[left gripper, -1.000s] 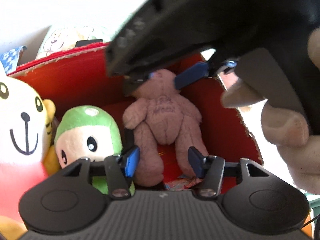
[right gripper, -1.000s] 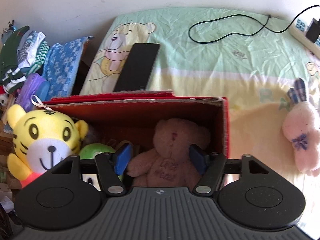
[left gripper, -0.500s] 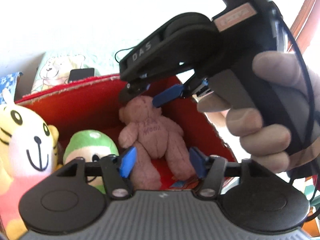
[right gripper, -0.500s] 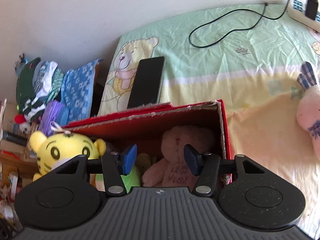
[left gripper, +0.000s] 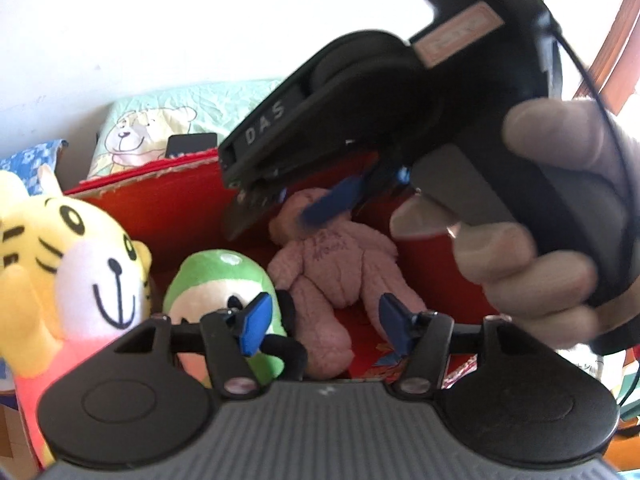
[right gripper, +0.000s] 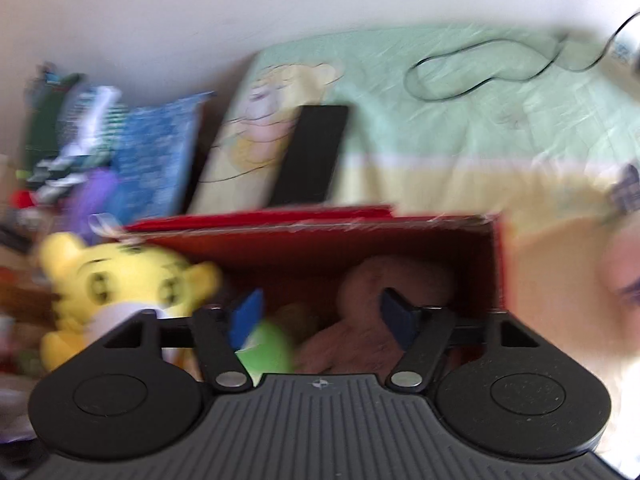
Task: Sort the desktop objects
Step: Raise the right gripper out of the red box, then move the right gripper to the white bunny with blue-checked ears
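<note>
A red box [left gripper: 168, 204] holds a pink teddy bear [left gripper: 340, 260], a green plush [left gripper: 216, 276] and a yellow tiger plush [left gripper: 80, 248]. My left gripper [left gripper: 324, 320] is open and empty above the box's near side. My right gripper [right gripper: 320, 314] is open and empty above the box [right gripper: 320, 236]; the bear [right gripper: 384, 300], the green plush [right gripper: 268, 348] and the tiger [right gripper: 124, 280] lie below it. In the left wrist view the right gripper [left gripper: 328, 200] hangs over the bear's head, held by a hand [left gripper: 540, 240].
A black phone [right gripper: 312, 156] lies behind the box on a bear-print sheet [right gripper: 480, 128]. A black cable [right gripper: 480, 68] loops at the back right. A pink rabbit plush [right gripper: 624, 272] lies at the right. Blue cloth [right gripper: 160, 152] and clutter sit at the left.
The right gripper has risen away from the bear and swings, blurring its view. The left gripper has pulled back a little. Both stay open.
</note>
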Demonstrator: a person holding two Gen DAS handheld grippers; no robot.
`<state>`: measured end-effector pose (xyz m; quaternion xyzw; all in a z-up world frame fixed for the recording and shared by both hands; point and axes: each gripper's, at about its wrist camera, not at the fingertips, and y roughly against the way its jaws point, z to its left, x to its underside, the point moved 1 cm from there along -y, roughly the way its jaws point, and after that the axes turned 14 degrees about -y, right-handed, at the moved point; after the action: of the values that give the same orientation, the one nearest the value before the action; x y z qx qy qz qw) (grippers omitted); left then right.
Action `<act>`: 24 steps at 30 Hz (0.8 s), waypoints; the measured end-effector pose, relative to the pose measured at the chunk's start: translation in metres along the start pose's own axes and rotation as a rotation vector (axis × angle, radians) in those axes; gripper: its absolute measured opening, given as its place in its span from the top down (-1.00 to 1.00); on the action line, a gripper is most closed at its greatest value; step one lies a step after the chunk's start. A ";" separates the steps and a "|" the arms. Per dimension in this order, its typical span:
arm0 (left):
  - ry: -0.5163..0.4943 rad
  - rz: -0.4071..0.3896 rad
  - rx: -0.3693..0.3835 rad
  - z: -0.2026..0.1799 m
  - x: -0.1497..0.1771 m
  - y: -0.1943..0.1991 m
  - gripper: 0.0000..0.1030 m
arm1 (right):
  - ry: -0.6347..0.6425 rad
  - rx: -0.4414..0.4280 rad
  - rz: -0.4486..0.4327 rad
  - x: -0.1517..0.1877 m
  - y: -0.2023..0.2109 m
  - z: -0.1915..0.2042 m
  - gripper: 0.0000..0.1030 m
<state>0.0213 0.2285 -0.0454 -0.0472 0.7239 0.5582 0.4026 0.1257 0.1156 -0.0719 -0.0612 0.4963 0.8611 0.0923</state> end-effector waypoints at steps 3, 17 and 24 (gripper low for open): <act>-0.012 0.005 -0.019 -0.003 -0.001 0.005 -0.20 | -0.117 -0.025 0.051 0.000 -0.007 -0.018 0.27; 0.061 0.014 -0.113 -0.007 -0.007 -0.003 -0.43 | -0.091 -0.128 -0.296 0.023 0.069 -0.054 0.14; 0.106 0.069 -0.239 -0.023 -0.019 -0.021 -0.43 | -0.127 -0.247 -0.267 0.031 0.074 -0.089 0.25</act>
<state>0.0327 0.1942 -0.0483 -0.0993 0.6738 0.6506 0.3359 0.0805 0.0053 -0.0603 -0.0829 0.3674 0.8978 0.2285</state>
